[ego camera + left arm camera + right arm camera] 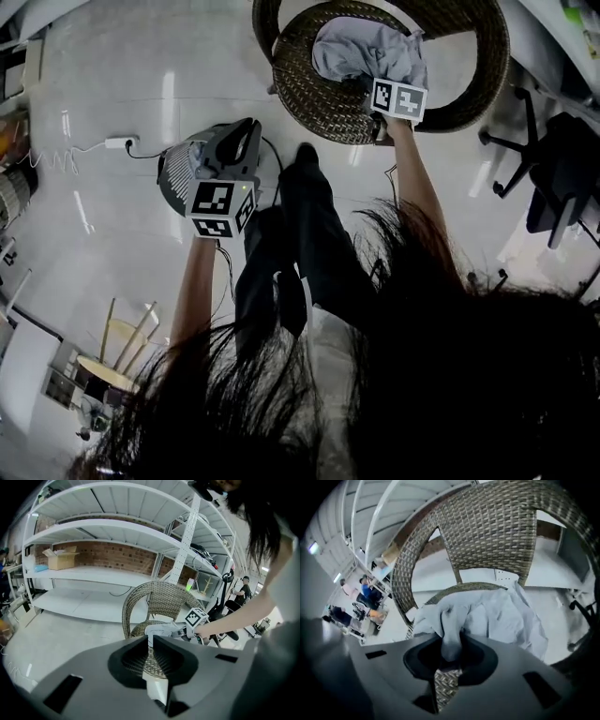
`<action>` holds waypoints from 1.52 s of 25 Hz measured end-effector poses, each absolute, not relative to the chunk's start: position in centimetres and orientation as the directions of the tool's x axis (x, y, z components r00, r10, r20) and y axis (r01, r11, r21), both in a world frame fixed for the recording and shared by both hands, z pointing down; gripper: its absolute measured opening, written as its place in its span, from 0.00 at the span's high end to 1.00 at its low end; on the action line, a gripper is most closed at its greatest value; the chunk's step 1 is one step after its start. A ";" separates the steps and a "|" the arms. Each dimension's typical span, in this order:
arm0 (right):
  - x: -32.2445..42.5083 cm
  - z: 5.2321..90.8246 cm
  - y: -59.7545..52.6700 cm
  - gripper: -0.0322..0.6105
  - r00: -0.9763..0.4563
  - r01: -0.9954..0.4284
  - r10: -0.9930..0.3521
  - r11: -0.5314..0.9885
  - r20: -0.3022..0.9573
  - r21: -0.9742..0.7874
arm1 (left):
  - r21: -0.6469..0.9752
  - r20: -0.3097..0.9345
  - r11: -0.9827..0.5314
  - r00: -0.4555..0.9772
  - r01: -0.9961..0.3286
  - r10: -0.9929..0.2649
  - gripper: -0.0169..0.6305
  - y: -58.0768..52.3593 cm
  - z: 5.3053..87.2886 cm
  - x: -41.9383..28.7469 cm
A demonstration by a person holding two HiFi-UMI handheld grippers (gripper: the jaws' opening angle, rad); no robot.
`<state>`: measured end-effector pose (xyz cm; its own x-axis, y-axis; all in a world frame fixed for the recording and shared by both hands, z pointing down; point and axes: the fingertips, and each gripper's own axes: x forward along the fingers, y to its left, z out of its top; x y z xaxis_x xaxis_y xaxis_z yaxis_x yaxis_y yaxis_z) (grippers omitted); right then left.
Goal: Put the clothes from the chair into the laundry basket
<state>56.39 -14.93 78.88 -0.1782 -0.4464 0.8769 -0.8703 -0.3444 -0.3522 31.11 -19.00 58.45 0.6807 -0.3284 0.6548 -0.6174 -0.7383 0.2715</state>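
On the far left of the head view a white power strip (120,142) lies on the pale floor (112,75). To the right of it the left gripper (151,640) is held over the floor, apart from the chair. Its jaws stand together with only a thin slit, and nothing is between them. It looks toward the wicker chair (314,103), behind which stands a white shelving rack (93,531). On the seat of this chair lies the light grey garment (361,49), crumpled. The right gripper (451,645) is at the near side of the garment, and its jaws are clamped on a fold of the cloth. Further right, a black office chair (553,178) stands on the floor.
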 end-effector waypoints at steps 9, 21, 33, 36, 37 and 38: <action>53.0 67.4 -16.1 0.84 -0.212 -0.864 -0.603 -0.251 0.769 -0.436 | 0.243 0.587 -0.720 0.689 -0.650 -0.424 0.93 -18.1 52.5 26.8; 43.6 51.5 -15.4 0.84 -0.299 -0.867 -0.713 -0.075 0.634 -0.493 | 0.214 0.511 -0.644 0.646 -0.734 -0.567 0.93 -15.0 44.3 17.0; 26.4 40.8 -13.7 0.84 -0.415 -0.867 -0.742 0.147 0.526 -0.477 | 0.220 0.480 -0.518 0.554 -0.826 -0.680 0.93 -9.3 43.6 -1.1; 22.5 39.9 -12.9 0.84 -0.423 -0.869 -0.741 0.168 0.522 -0.466 | 0.219 0.491 -0.507 0.544 -0.833 -0.680 0.93 -7.3 44.3 -4.8; 21.0 39.7 -12.3 0.84 -0.421 -0.874 -0.740 0.175 0.525 -0.454 | 0.218 0.493 -0.502 0.538 -0.837 -0.683 0.93 -6.2 44.5 -6.3; 19.1 39.6 -11.3 0.84 -0.427 -0.874 -0.737 0.188 0.524 -0.448 | 0.218 0.494 -0.492 0.530 -0.843 -0.689 0.93 -4.7 44.9 -8.0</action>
